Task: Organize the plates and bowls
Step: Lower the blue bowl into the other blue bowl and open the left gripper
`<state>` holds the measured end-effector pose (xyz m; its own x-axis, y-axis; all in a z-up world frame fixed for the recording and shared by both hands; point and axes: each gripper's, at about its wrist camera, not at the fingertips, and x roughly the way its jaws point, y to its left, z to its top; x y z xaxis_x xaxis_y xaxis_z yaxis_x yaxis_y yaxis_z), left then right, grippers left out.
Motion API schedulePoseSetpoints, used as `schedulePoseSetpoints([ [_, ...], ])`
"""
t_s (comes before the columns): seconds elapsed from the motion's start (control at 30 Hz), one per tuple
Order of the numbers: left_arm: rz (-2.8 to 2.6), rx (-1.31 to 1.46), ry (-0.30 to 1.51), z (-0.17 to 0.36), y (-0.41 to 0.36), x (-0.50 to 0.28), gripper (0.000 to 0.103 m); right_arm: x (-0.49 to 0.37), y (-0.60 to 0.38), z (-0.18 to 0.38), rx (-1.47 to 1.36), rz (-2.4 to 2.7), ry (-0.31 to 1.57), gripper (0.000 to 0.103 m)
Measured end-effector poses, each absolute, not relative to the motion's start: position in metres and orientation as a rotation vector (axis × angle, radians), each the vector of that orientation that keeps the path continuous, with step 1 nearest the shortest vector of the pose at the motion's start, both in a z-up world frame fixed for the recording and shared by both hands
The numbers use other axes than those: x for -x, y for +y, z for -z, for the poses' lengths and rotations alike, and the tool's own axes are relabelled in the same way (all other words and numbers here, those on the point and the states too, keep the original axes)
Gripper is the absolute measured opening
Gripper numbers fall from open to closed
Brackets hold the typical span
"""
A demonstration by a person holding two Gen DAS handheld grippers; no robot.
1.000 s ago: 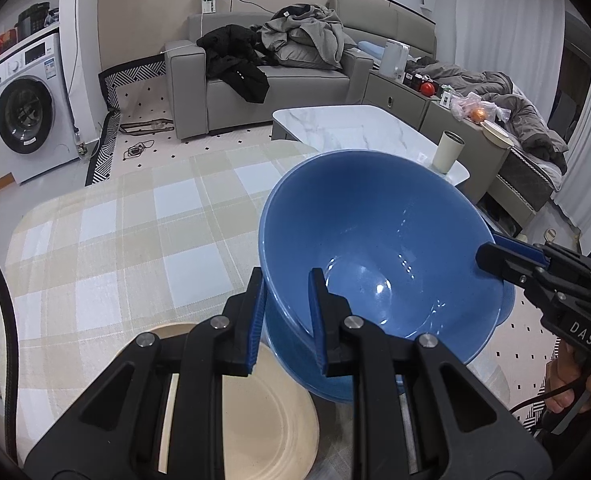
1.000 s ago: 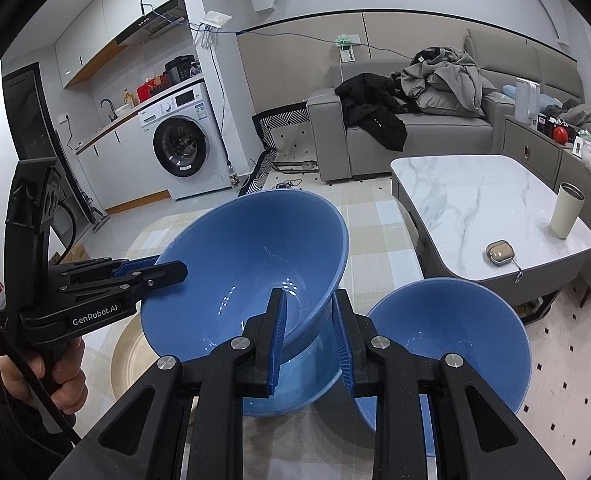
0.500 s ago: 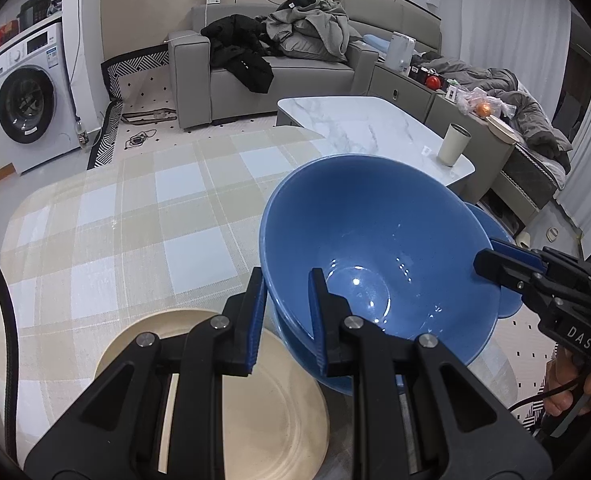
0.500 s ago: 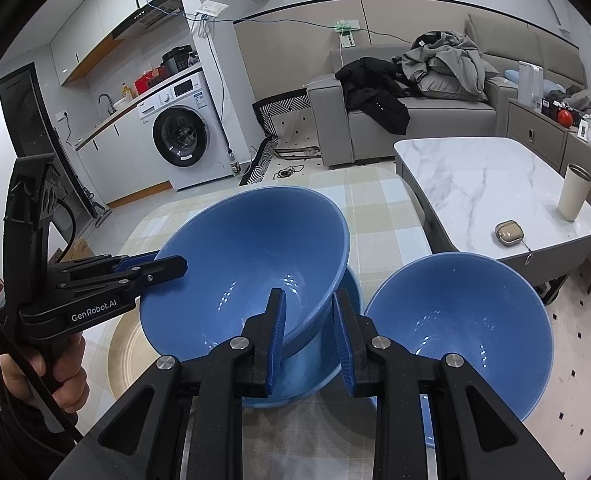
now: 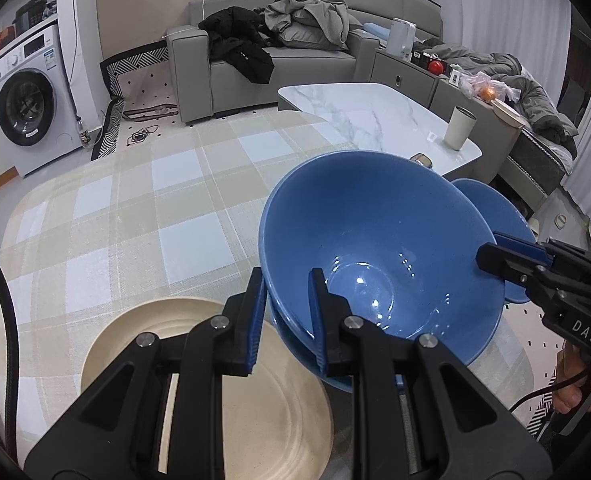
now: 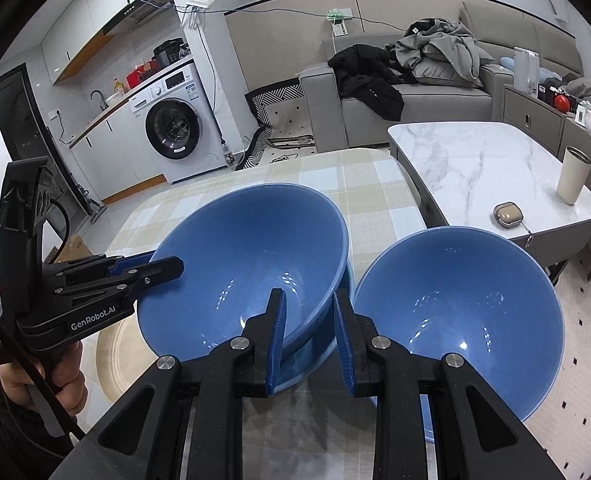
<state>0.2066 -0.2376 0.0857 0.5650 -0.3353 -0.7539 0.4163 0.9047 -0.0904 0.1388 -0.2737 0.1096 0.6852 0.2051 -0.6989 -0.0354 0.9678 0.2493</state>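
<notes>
Both grippers, left gripper [image 5: 285, 312] and right gripper [image 6: 309, 336], pinch opposite rims of one blue bowl [image 6: 251, 264], jaws clamped, holding it tilted just above a second bowl [image 6: 319, 354] on the desk [image 5: 135, 208] for nesting.

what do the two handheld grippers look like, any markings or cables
Both are black plastic with blue finger pads and silver screws. The left gripper reads "GenRobot.AI" in white on its side and has a black cable; the right gripper reads "DAS" and trails a dark cable near the hand.
</notes>
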Motion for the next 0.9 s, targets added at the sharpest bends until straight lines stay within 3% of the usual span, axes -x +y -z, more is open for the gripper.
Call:
schedulePoseSetpoints([
  [0.9, 0.387, -0.193, 0.857, -0.054, -0.250, -0.204, 0.017, -0.138, -0.255, -0.089, -0.094, -0.072, 0.837, 0.025],
])
